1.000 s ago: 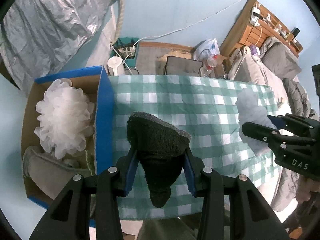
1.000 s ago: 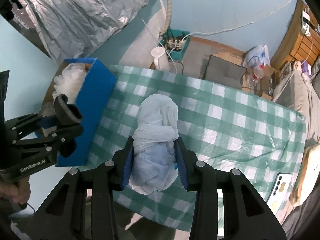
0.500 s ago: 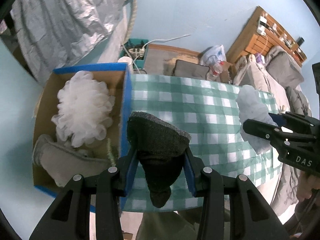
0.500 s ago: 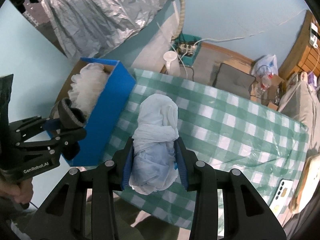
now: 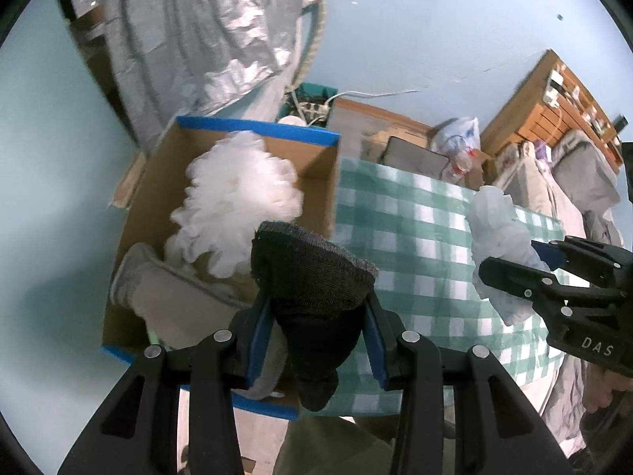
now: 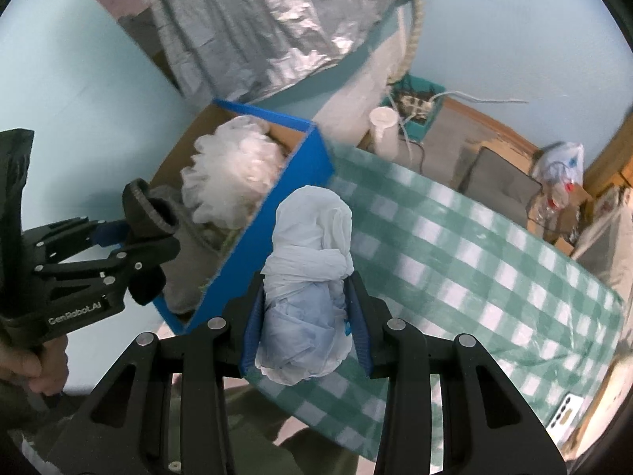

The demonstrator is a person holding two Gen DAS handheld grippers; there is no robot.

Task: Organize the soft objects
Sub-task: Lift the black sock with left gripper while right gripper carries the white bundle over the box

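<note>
Both held bundles have shifted left toward the blue-edged cardboard box: the left hand-held gripper clamps a black knitted sock over its near corner, while the right hand-held gripper clamps a crumpled white plastic bag above the green-checked bench.

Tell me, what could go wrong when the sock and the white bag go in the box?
1. The cardboard box already holds a white bath pouf and a grey sock, so new things might pile up and spill over.
2. The black sock hangs near the box's blue wall; released there, it could land outside.
3. The knotted white plastic bag is light and may roll off.
</note>
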